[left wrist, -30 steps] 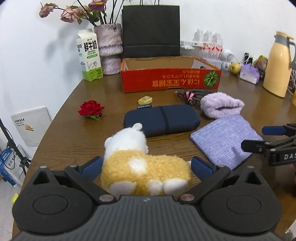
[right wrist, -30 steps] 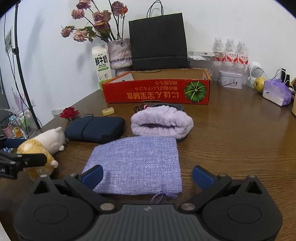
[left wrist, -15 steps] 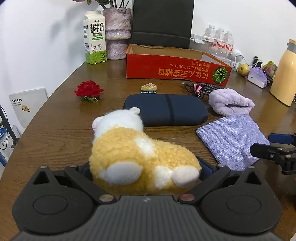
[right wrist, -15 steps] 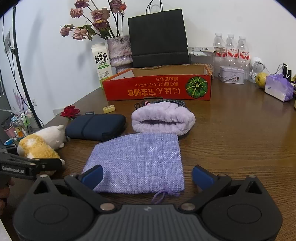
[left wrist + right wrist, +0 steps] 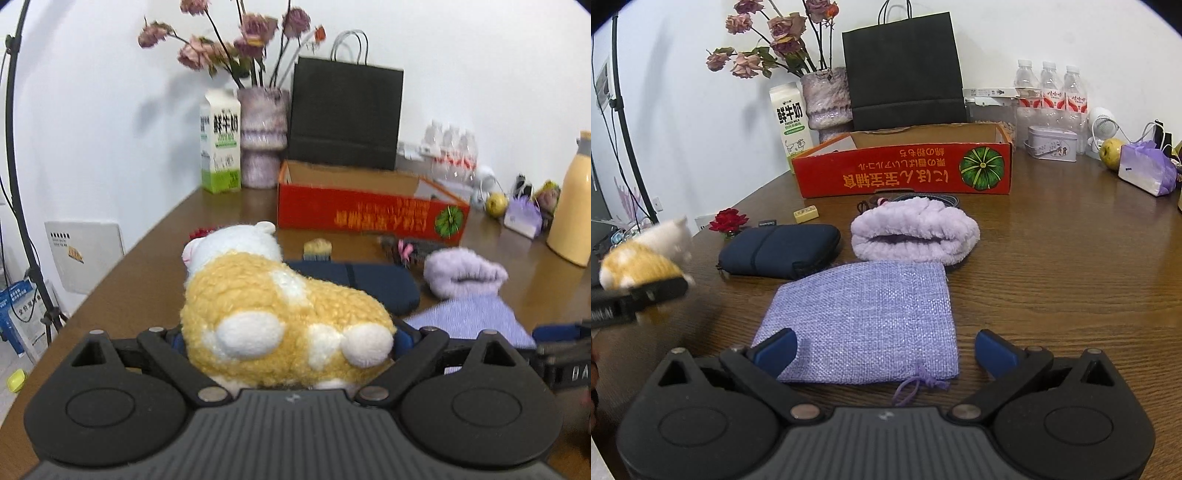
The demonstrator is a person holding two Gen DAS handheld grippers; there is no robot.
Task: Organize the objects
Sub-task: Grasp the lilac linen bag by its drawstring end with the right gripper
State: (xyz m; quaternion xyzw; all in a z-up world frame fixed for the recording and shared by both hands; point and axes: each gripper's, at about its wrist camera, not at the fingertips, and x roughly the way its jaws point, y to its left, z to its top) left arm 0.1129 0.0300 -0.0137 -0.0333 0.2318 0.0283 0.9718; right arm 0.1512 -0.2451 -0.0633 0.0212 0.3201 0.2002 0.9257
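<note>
Even, bright indoor light, soft wall shadows, fisheye-bowed edges, motion blur across the left wrist view

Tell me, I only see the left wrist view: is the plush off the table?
Observer: Seems so. In the right wrist view the plush hangs above the table in the left gripper, whose jaws have just been closing on it.
Operator: And the right gripper's jaws?
Observer: Open. The right gripper hovers empty over the pouch.
Operator: Where's its drawstring?
Observer: The drawstring lies at the end nearest that gripper.
</note>
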